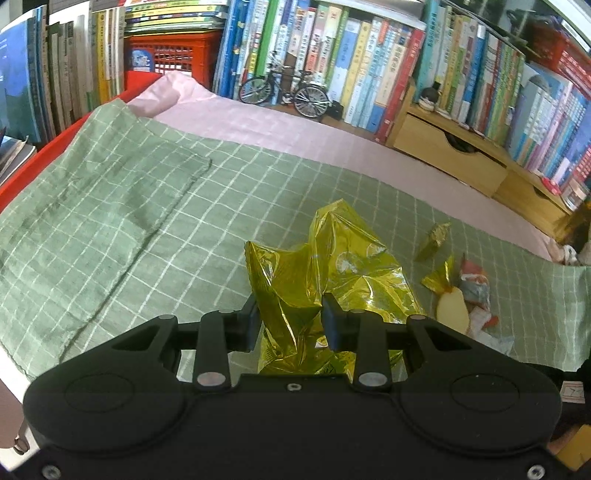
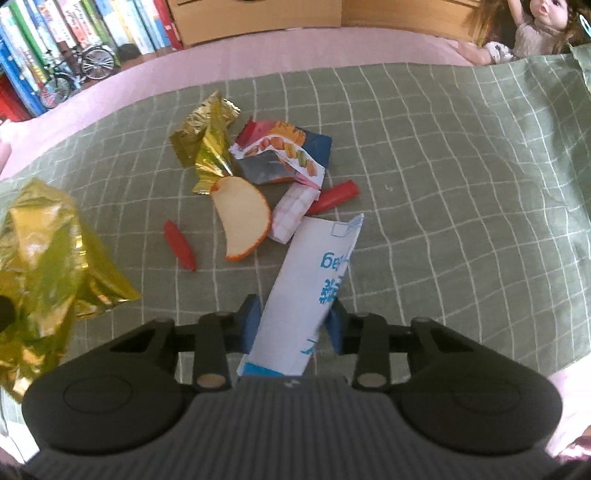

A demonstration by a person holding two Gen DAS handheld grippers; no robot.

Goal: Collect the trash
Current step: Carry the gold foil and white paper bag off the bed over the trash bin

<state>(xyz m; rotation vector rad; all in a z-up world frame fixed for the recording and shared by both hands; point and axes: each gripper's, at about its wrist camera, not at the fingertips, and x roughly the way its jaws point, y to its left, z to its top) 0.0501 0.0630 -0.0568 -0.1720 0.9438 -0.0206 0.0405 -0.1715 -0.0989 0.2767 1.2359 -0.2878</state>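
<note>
My left gripper is shut on a crumpled yellow foil bag, which stands up between its black pads. The same bag shows at the left of the right wrist view. My right gripper has its blue pads pressed on the sides of a white packet with blue print. Beyond it, trash lies on the cloth: an apple slice, a gold wrapper, a colourful torn wrapper, a small pink-checked paper and two red pieces.
A green checked cloth covers a pink sheet. Behind stand rows of books, a model bicycle, a red crate and wooden drawers. A doll lies at the far right.
</note>
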